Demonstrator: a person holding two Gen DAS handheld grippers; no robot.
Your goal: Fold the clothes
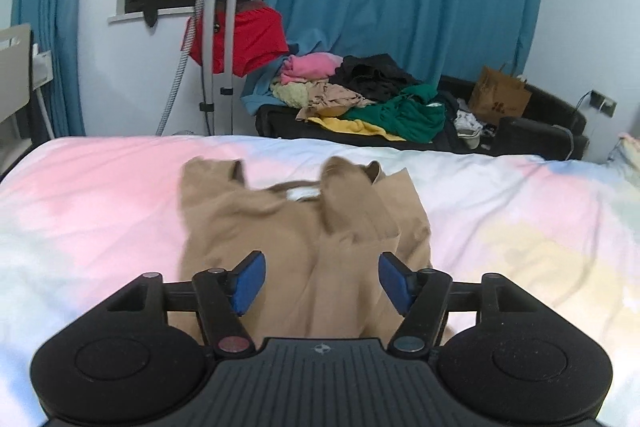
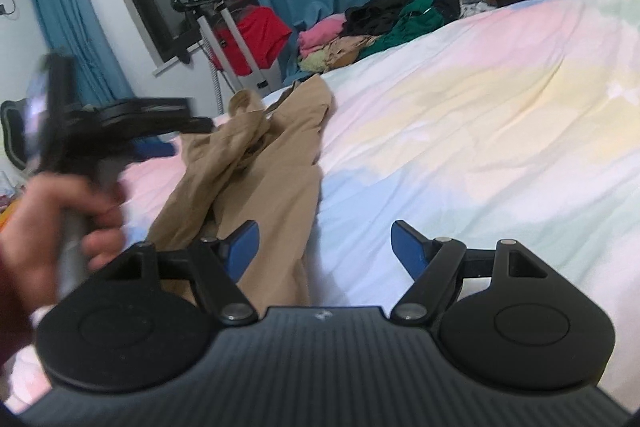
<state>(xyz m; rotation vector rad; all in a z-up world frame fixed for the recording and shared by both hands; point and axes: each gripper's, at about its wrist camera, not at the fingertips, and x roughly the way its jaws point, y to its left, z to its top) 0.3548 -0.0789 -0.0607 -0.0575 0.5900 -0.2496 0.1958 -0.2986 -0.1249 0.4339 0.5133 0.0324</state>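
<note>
Two open tongs (image 1: 322,281), rumpled tan garment (image 1: 288,227).

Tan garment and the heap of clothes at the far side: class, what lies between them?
In the left wrist view, only bare pastel bedspread lies between the tan garment and the clothes pile; nothing else sits there.

Tan crumpled garment (image 1: 304,227) lies on pastel tie-dye bedspread (image 1: 520,227), frame centre, left wrist view. Open-jawed left gripper (image 1: 321,281) above its near end. Behind bed, upper centre: heap of mixed clothes (image 1: 360,95) on black sofa (image 1: 540,131); brown paper bag (image 1: 498,97) right of heap; metal garment-steamer stand (image 1: 218,39) left.
</note>
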